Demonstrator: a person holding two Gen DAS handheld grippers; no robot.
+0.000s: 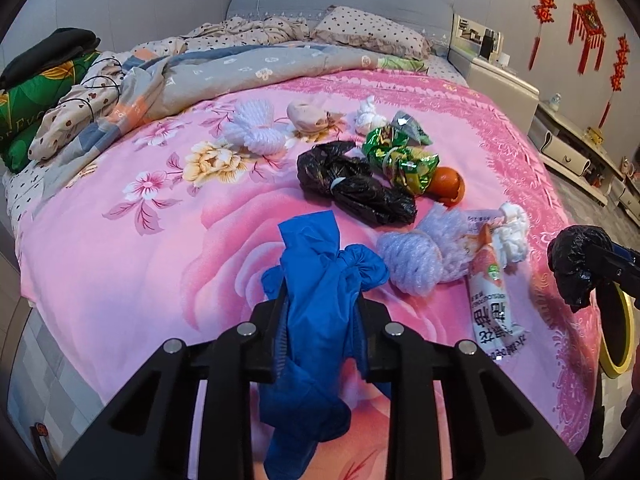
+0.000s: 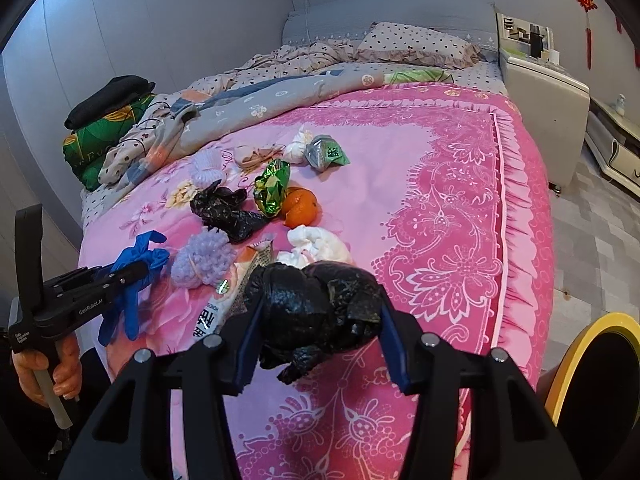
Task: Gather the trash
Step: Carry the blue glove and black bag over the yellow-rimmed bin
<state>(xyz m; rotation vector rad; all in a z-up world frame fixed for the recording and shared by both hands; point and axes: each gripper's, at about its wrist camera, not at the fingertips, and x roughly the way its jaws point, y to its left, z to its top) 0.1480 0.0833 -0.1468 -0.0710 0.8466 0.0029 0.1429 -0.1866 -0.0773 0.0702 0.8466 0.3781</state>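
1. Jaws of the left gripper clamp the knotted blue glove, lifted just above the pink bedspread; other trash lies beyond.
2. Right gripper jaws pinch a crumpled black bag over the bedspread, near a yellow-rimmed bin.

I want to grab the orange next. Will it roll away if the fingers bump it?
Probably a little. The orange is round and lies loose on the soft pink blanket, which should slow it. The green foil wrapper seems to touch one side and may block that way. Its peel looks split, so it could squash.
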